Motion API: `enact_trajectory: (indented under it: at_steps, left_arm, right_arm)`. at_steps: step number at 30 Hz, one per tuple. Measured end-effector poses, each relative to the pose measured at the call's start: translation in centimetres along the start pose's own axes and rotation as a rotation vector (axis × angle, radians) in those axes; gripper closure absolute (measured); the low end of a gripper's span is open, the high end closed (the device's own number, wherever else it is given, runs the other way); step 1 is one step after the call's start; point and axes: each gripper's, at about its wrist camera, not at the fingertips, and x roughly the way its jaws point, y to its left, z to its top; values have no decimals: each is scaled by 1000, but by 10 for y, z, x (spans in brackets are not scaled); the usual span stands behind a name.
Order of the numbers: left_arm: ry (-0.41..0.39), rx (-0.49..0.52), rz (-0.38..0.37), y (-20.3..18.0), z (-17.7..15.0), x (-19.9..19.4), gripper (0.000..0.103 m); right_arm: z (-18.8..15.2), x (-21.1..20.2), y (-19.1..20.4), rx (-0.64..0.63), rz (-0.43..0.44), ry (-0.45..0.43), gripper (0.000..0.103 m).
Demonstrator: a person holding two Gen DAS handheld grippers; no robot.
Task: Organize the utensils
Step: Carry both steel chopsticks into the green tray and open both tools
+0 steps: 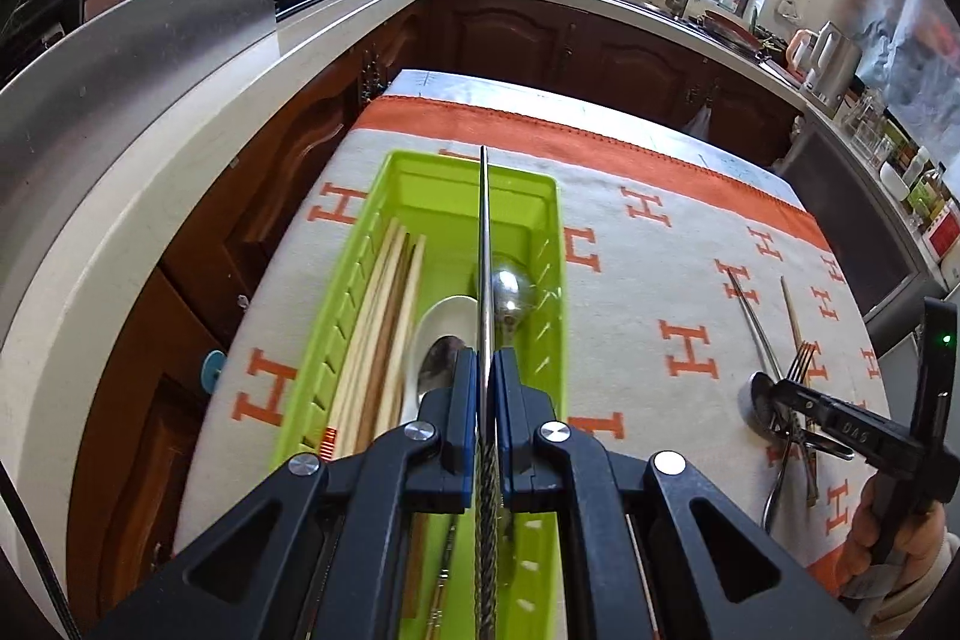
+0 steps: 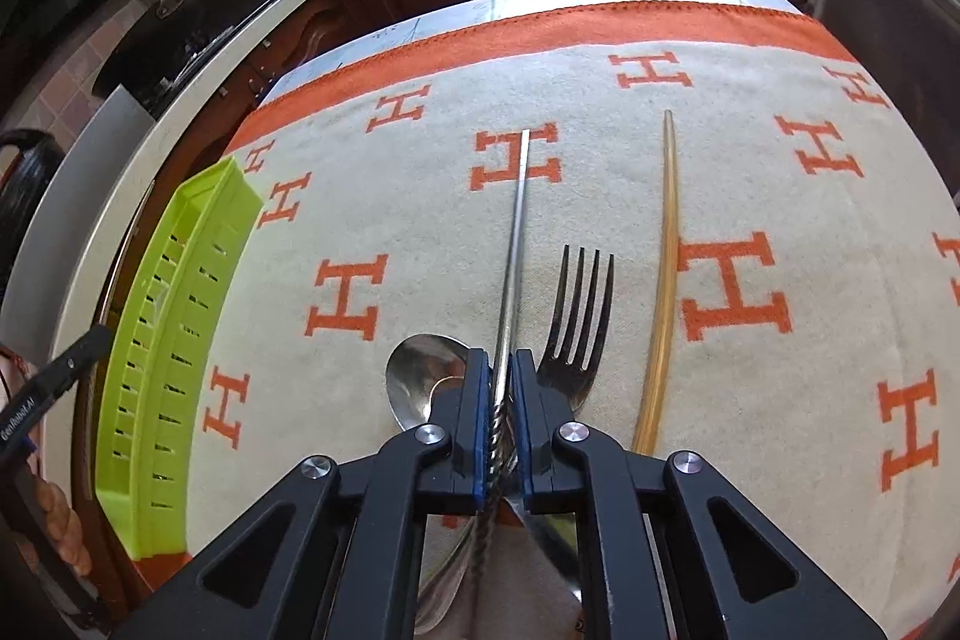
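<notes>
- We see the left gripper (image 1: 485, 370) with its jaws clamped on a metal chopstick (image 1: 483, 232), held above the green tray (image 1: 543, 196).
- In the tray lie wooden chopsticks (image 1: 384, 316) at the left, a white spoon (image 1: 447, 319) in the middle and a metal spoon (image 1: 513, 295) toward the right.
- The right gripper (image 2: 500, 376) has its jaws clamped on a second metal chopstick (image 2: 517, 232), which lies on the cloth-covered surface (image 2: 420, 196).
- Beside it we see a spoon (image 2: 420, 376) just left, a fork (image 2: 579, 316) just right, and a single wooden chopstick (image 2: 663, 268) farther right.
- The tray stands well to the left of this group.
</notes>
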Motion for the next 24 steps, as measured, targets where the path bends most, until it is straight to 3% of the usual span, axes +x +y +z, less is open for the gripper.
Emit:
enact_trajectory:
  at_steps: [5,7,11,15,18,24]
  left_arm:
    - [32,11,8,6,-3,5,98]
    - [44,-12,5,10,-5,5,90]
    - [18,-49,19,22,-8,-6,83]
    - [-6,-72,45,36,-11,-20,81]
    - [-16,-104,80,47,-12,-30,66]
    - [-58,-111,159,61,-17,-45,65]
  right_arm:
    - [0,-18,2,36,42,-15,97]
    - [1,-28,9,33,60,-26,97]
    - [4,-46,32,11,111,-32,97]
    - [6,-55,71,-42,174,-10,97]
    - [7,-55,107,-84,221,22,97]
    - [10,-41,185,-127,279,101,97]
